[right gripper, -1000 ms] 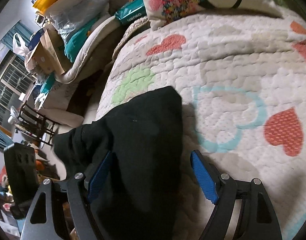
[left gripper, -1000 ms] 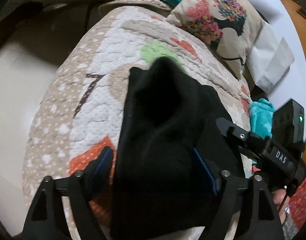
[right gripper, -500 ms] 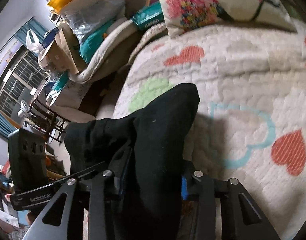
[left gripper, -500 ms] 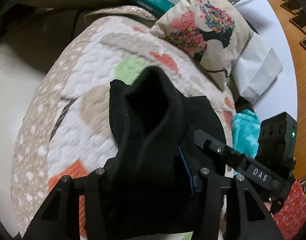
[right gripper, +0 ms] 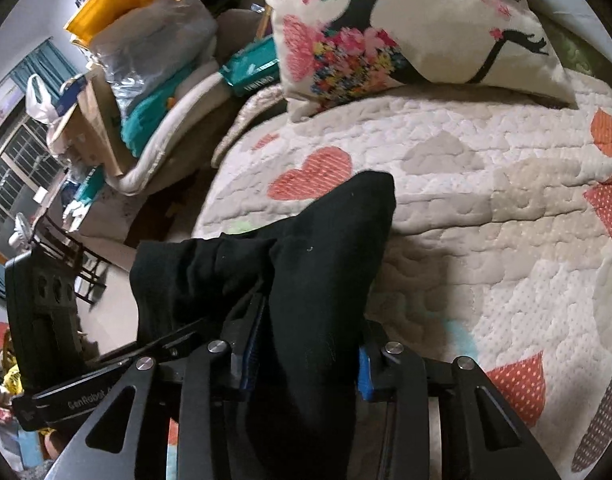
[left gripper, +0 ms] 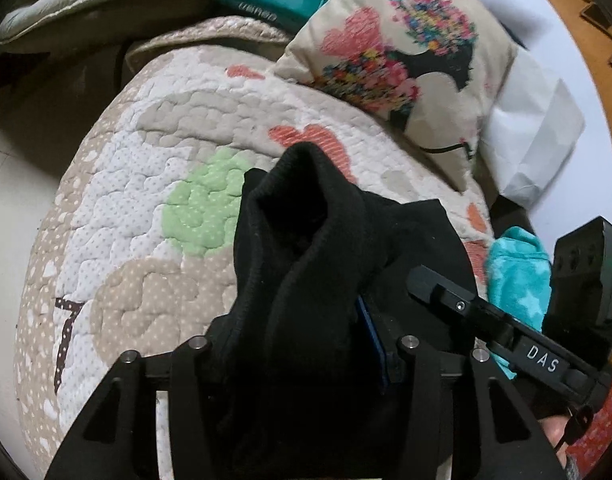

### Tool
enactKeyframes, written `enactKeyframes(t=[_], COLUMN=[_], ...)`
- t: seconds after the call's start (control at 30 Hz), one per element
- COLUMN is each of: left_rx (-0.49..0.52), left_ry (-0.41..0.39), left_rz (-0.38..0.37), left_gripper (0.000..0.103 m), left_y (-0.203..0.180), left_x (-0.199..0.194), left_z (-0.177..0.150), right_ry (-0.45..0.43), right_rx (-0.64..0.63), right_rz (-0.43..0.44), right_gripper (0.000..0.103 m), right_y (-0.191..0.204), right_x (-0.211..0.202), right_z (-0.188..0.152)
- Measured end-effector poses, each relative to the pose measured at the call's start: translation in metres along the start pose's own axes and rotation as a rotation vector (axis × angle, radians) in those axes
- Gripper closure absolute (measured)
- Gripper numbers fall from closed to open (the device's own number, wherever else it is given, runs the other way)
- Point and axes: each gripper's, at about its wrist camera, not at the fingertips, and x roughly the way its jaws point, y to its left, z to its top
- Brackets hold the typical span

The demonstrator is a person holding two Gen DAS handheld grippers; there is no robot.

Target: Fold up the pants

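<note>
We see the left gripper squeezed tight on the black pants. Its fingers are pressed together on the cloth, and a thin blue pad peeks out at 3 o'clock from the bunched cloth. The pants stick up in a hump between the fingers, above the quilt. The quilt has a green spot, orange hearts and a brown mark that looks like a 7 at 9 o'clock.

At 4 o'clock in the left view is the other tool, the right gripper. We can read "DAS" in white letters on its black bar. A teal towel lies just behind it.

At 12 o'clock there is a teal packet with white letters, but they are too blurry for us to read. At 1 o'clock a pillow with a pink heart and bright flowers rests on the quilt.

In the right view, the right gripper is also clamped on the pants, with a blue pad on each side of the cloth. At 8 o'clock we see the left gripper, and its bar reads "GenRobot". At 10 o'clock, bags and boxes are piled up beside the bed.
</note>
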Motion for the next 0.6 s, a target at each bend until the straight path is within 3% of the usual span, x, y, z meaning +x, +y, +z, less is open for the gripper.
enactKeyframes(t=[0.1, 0.23, 0.47, 0.6], left_rx=[-0.004, -0.043, -0.227, -0.343], left_ry=[0.008, 0.014, -0.003, 0.021], left_rz=[0.017, -0.011, -0.114, -0.119], left_gripper=[0.044, 0.038, 0.033, 0.031], left_y=[0.003, 0.01, 0.044, 0.069], left_x=[0.004, -0.002, -0.023, -0.018], left_z=[0.002, 0.005, 0.012, 0.011], right_ry=[-0.002, -0.026, -0.074, -0.068], right_rx=[0.028, 0.091, 0.039, -0.014], right_rz=[-0.015, -0.043, -0.094, -0.132], right_gripper=[0.058, 0.04, 0.034, 0.032], right_y=[-0.008, -0.017, -0.004, 0.01], right_x=[0.006, 0.004, -0.034, -0.051], right_z=[-0.002, -0.004, -0.007, -0.022])
